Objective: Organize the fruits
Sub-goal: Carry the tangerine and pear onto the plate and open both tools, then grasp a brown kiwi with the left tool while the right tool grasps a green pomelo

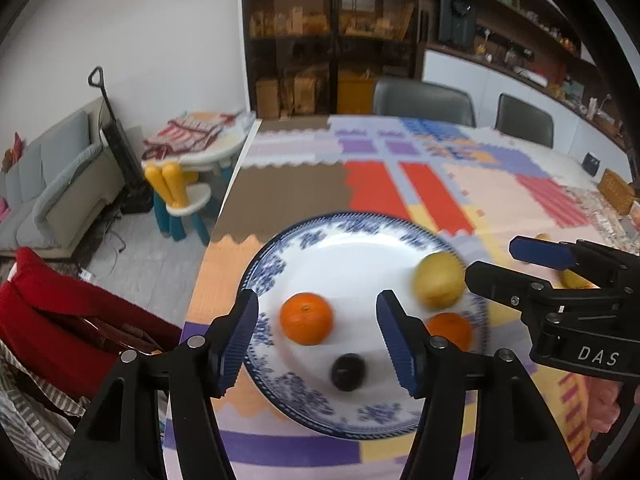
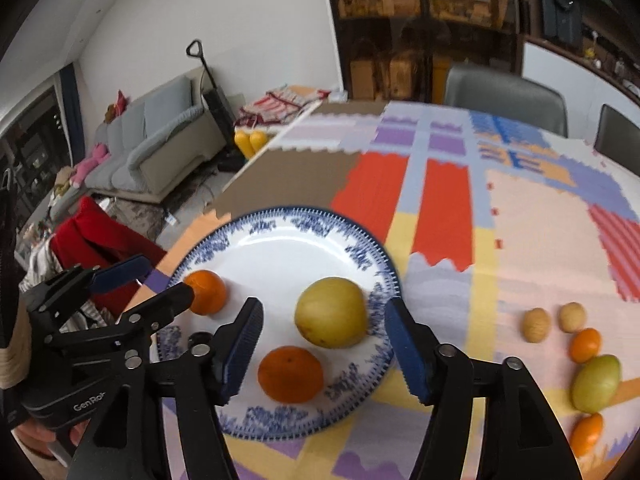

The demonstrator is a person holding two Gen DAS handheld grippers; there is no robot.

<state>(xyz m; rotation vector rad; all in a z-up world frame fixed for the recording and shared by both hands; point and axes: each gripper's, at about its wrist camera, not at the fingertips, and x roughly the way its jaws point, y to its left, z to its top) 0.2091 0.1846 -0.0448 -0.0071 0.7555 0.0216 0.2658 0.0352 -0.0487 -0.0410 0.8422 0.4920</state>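
Observation:
A blue-and-white plate (image 1: 304, 240) (image 2: 280, 236) sits near the table's left edge. On it lie two oranges (image 1: 306, 318) (image 1: 450, 330), a yellow-green fruit (image 1: 438, 285) (image 2: 331, 312) and a small dark fruit (image 1: 348, 372). My left gripper (image 1: 316, 344) is open and empty, just above the plate's near part. My right gripper (image 2: 324, 346) is open and empty, over the plate's right side, close to the yellow-green fruit and the near orange (image 2: 290, 374). The far orange (image 2: 206, 292) lies beside the left gripper (image 2: 140, 278). The right gripper (image 1: 508, 260) shows at the right in the left wrist view.
Loose fruits lie on the cloth right of the plate: two tan round ones (image 2: 537, 325) (image 2: 572, 317), a small orange (image 2: 585, 345), a green-yellow fruit (image 2: 596, 382) and another orange one (image 2: 587, 432). A wicker basket (image 1: 616, 191) stands at the far right. The table edge (image 1: 224, 200) runs along the left.

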